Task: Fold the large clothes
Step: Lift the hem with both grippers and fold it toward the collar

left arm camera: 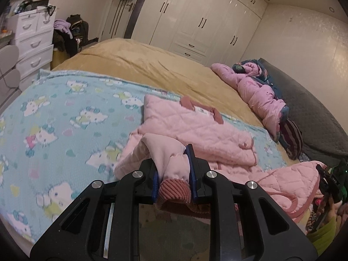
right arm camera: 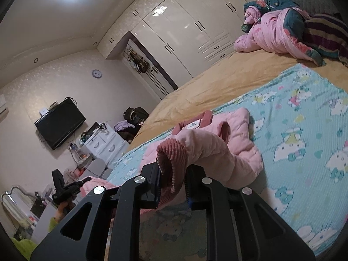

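A pink quilted jacket [left arm camera: 195,128] with darker pink corduroy collar and cuffs lies on a blue cartoon-cat blanket [left arm camera: 54,119] on the bed. My left gripper [left arm camera: 174,171] is shut on one sleeve just behind its corduroy cuff [left arm camera: 174,190], lifted off the blanket. In the right wrist view my right gripper [right arm camera: 174,180] is shut on the other sleeve's corduroy cuff [right arm camera: 171,158], and that sleeve [right arm camera: 217,152] arches up from the jacket body [right arm camera: 237,121]. The right gripper [left arm camera: 326,182] shows at the far right of the left wrist view; the left gripper [right arm camera: 69,189] shows at lower left of the right one.
A tan bedspread [left arm camera: 139,63] covers the far bed. A heap of pink and dark clothes [left arm camera: 261,91] lies by the grey headboard [left arm camera: 308,108]. White wardrobes [left arm camera: 206,19] stand behind, white drawers [left arm camera: 32,43] at left, a wall TV [right arm camera: 61,124] and bags [right arm camera: 134,113] beyond the bed.
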